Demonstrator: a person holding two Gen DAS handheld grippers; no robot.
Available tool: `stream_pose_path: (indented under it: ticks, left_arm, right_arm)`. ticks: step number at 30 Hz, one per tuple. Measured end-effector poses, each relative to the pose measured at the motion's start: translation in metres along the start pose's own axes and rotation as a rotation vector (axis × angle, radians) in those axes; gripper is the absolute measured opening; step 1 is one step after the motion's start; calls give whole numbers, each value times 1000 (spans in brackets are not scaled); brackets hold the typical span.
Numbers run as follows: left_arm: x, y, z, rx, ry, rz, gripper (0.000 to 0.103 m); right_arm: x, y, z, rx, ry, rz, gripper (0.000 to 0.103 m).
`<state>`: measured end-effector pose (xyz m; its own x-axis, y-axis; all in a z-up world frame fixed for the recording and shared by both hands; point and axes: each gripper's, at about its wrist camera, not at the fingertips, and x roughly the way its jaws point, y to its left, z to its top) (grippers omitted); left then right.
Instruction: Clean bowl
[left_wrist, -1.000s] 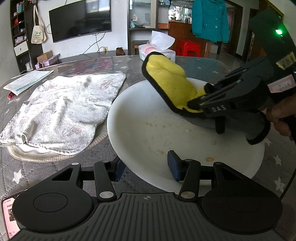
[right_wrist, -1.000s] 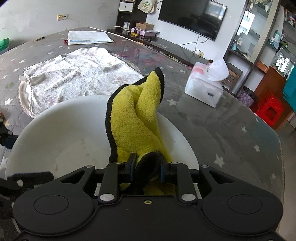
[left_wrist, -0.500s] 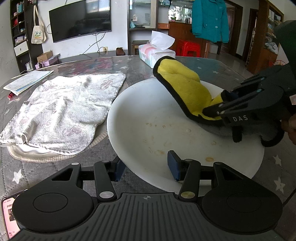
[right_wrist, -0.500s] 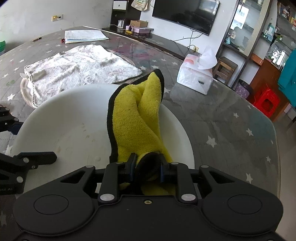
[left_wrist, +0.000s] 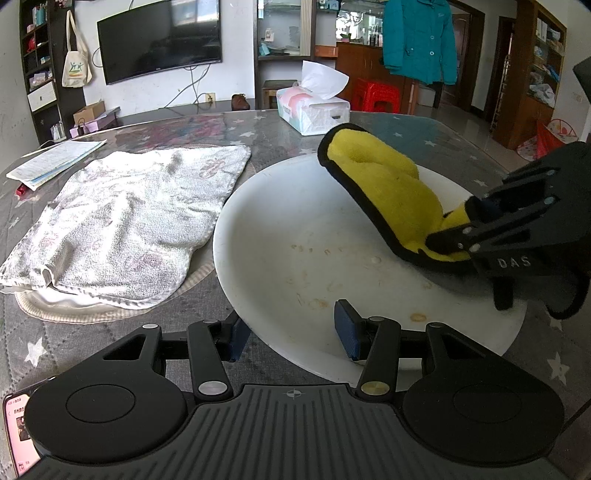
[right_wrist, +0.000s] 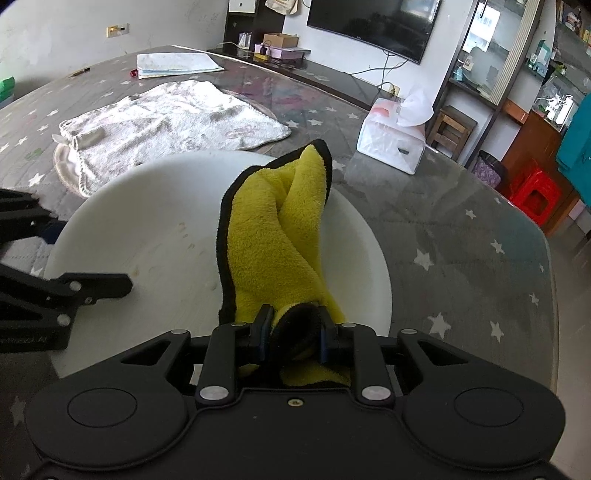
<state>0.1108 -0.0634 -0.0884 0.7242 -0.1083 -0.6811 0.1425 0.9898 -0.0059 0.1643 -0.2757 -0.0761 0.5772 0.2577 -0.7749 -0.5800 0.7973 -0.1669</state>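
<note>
Standing by the table (left_wrist: 424, 129), I see, at its left edge, some papers (left_wrist: 55, 162), then a white towel (left_wrist: 125, 221) spread flat over a mat. Just right of the towel sits the bowl (left_wrist: 295, 229), wide and shallow, near the table's front edge, with brownish spots dotted across its floor. Behind it, toward the far edge, stands a tissue box (left_wrist: 314, 114).

The left gripper (left_wrist: 291, 332) is at the bowl's near rim with its jaws apart: one finger outside the rim, the other inside, the rim between them. Whether the pads actually press the rim I cannot tell; the gap looks too wide for a firm hold.

Further right, the right gripper (right_wrist: 291, 332) is clamped on a bunched end of the yellow cloth (right_wrist: 273, 240). The cloth sticks out stiffly over the right side of the bowl, its free end raised near the far rim, and only its lower edge seems close to the surface. The spots lie left of it, unwiped.

The risks, as I judge them: if the left jaws are not tightened, a firm wipe could push the bowl toward the towel or spin it on the smooth tabletop. The cloth is pinched by a small fold, so dragging it hard may pull it free. And held up like this, it may skim past the stains without touching them.
</note>
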Motion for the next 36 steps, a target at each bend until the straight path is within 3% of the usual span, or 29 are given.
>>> stream_pose_path:
  ticks: [36]
  left_arm:
    - [1,1,-2,2,-10,-1,52]
  right_arm:
    - [-6,5,-5,32,4,48,25]
